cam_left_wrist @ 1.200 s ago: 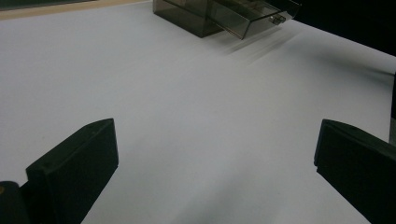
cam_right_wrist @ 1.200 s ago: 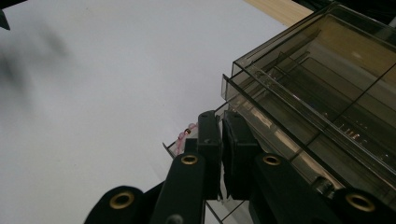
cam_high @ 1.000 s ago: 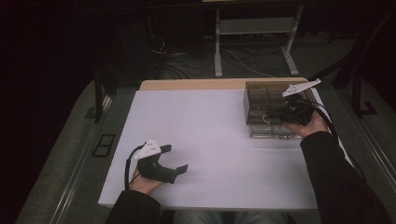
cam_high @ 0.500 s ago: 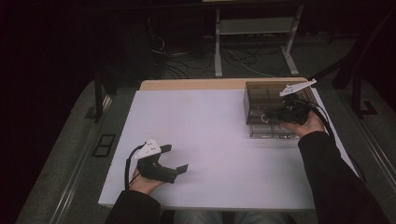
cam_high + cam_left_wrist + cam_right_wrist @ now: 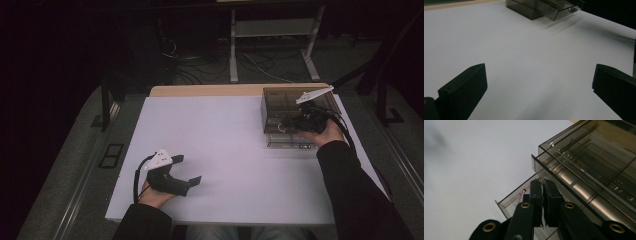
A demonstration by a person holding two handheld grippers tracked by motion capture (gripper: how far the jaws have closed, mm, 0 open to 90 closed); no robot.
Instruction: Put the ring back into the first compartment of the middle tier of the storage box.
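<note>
Right gripper [image 5: 542, 185], jaws pinched together, reaches into the open drawer [image 5: 511, 200] of a smoky clear organiser box [image 5: 292, 107], apparently retrieving something; left gripper [image 5: 187, 170] waits wide open, empty, well apart.

White tabletop [image 5: 235, 145] open across middle; smoked drawer box [image 5: 285, 107], drawer seemingly pulled out, blocks far-right corner.

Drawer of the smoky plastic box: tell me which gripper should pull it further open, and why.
Right. The right gripper is already at the drawer, jaws closed at its front. The left gripper sits open near the table's front edge, well apart from the box.
</note>
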